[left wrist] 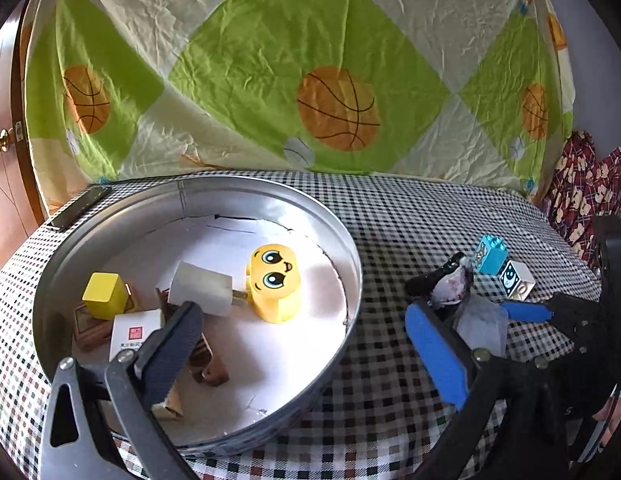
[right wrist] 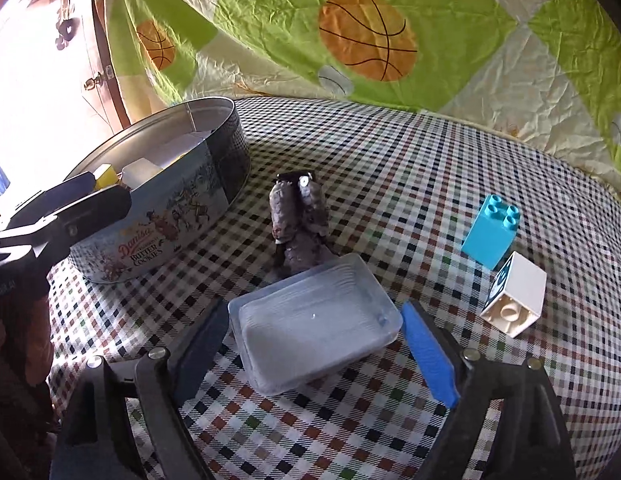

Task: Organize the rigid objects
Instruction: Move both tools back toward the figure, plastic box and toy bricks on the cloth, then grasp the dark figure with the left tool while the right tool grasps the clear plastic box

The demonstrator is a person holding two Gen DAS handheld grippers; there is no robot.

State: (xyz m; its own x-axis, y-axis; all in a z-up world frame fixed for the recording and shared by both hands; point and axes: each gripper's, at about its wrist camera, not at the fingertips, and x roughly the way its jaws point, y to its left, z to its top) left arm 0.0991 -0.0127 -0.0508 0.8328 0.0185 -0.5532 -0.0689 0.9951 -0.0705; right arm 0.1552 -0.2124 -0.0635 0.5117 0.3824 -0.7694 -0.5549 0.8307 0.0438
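A: What is seen on the checked cloth (right wrist: 390,184)?

B: A round cookie tin (left wrist: 350,264) is seen at the left. A yellow face block (left wrist: 274,280), a white plug (left wrist: 200,288), a yellow cube (left wrist: 104,294) and some brown pieces are kept inside it.

A: Is anything held by the left gripper (left wrist: 306,344)?

B: No. Its jaws are spread wide. One finger is hung over the tin, and the blue-padded one is out over the cloth. Nothing is pinched.

A: And the right gripper (right wrist: 314,344)?

B: It is pointed down at a clear box (right wrist: 314,320). The box is sat on the cloth, right between the two fingers. The jaws are wide apart. A gap is seen next to the blue pad, so the box is not squeezed (the dark pad is very near the other side).

A: What else is left outside the tin?

B: A dark, lumpy thing (right wrist: 298,220) is found just behind the box (what it is cannot be told). A blue brick (right wrist: 492,232) is stood at the right. A white brick (right wrist: 518,296) is tipped on its side, touching it.
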